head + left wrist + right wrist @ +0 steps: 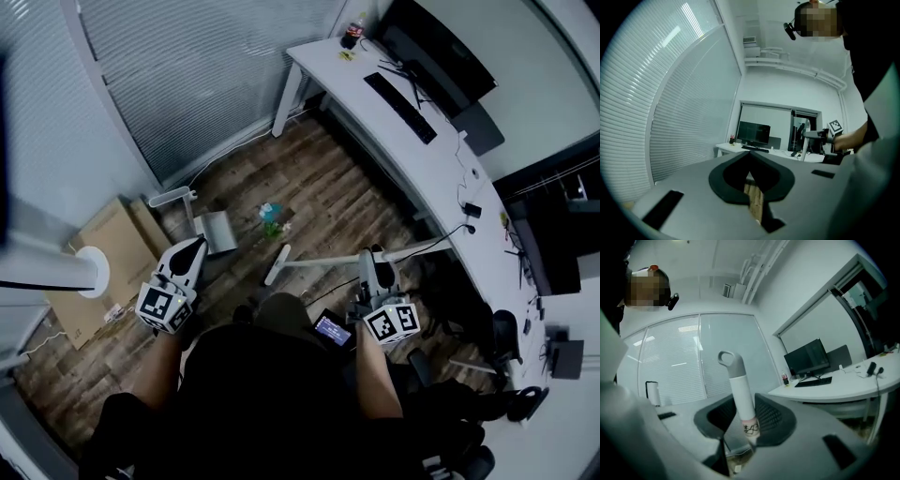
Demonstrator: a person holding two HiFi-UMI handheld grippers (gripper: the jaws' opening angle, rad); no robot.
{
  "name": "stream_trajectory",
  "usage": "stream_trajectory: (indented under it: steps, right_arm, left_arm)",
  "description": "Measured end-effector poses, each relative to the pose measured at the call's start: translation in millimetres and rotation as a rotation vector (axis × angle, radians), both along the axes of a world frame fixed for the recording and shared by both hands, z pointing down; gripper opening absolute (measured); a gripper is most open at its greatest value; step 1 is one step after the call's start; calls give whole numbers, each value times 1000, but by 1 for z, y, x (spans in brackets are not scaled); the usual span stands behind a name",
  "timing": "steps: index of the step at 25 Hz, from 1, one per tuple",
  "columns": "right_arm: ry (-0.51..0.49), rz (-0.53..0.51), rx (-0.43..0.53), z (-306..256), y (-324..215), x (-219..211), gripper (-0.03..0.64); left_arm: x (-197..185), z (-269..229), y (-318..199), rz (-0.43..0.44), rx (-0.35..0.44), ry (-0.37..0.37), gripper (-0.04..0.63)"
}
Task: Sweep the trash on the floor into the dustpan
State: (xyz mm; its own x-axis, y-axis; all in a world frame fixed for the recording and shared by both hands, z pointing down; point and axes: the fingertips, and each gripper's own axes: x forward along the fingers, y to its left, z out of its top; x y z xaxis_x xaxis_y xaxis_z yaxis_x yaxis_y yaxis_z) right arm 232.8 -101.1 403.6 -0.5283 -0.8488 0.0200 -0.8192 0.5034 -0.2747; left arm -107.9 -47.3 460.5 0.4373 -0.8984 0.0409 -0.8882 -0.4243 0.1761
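Several bits of trash, too small and blurred to identify, lie on the wooden floor just beside the dustpan, ahead of the left gripper, jaws pressed together and empty, and the right gripper, clamped on a white broom handle.

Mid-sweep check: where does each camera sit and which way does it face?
Head view: on the person's head, steeply down at the floor, dustpan, trash; forearms, left gripper and right gripper show.
Left gripper view: rides the left gripper, level along shut, empty jaws toward the desk; the person's right hand shows.
Right gripper view: rides the right gripper, along jaws clamped on the broom handle, toward blinds.
Shared: both gripper views show the monitor.
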Motion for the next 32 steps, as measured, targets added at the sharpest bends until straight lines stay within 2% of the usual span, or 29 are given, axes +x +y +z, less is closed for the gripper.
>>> stream_trajectory:
  steps: [6,12,16,18,23,28,32]
  right_arm:
    - [0,-22,5,2,-37,-17,117]
    - [-18,-59,-15,18,-74,-18,117]
    - [-7,-84,-29,30,-108,-11,117]
    - [8,-121,-26,35,-127,-14,117]
    - [-9,-243,-45,45,-177,-15,117]
    - [-11,-357,-55,43,-233,-25,117]
    - [2,-454,-31,33,-270,-33,117]
  left_arm:
    - [-22,1,-14,-8,-1,-59,-5]
    - [-29,8,-37,-35,-33,-75,-5]
    - [-26,18,-58,-45,-93,-35,-5]
    - [-23,29,-72,-50,-112,-10,-3]
    - [-6,43,-109,-122,-132,-26,-3]
    - [-6,32,-139,-192,-147,-92,18]
    - [-9,30,-155,-206,-183,-230,56]
